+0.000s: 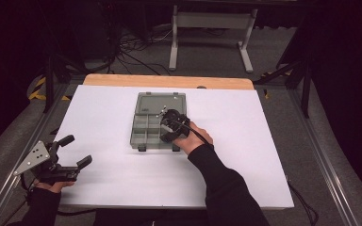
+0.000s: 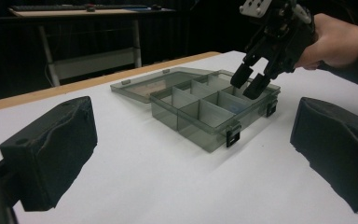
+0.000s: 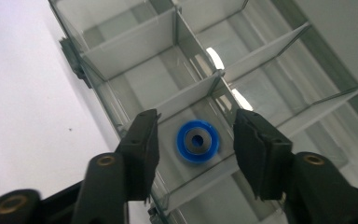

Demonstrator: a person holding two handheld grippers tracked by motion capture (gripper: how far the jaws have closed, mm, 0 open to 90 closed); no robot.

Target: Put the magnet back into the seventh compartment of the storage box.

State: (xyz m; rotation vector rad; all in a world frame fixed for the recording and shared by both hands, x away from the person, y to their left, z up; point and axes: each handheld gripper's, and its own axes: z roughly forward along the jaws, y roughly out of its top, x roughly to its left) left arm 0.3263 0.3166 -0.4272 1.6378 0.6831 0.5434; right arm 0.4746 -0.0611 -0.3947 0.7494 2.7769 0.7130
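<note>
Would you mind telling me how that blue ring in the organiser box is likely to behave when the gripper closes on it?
The blue ring looks small, flat and rigid, so probably light and stiff. Lying flat on the compartment floor of the box, it offers little edge and may slide. The right gripper stands open around it; on edge, the ring could roll.

Ring (image 3: 197, 141) in box (image 1: 141, 126) compartment, mid-table (image 1: 99, 122).

From above, the right tool (image 1: 172, 126) and hand (image 1: 194, 137) covered part of the box (image 1: 143, 127). The disc (image 3: 197, 141) was blurred. The frame edge cut the left tool's (image 2: 186, 154) pads (image 2: 56, 149).
</note>
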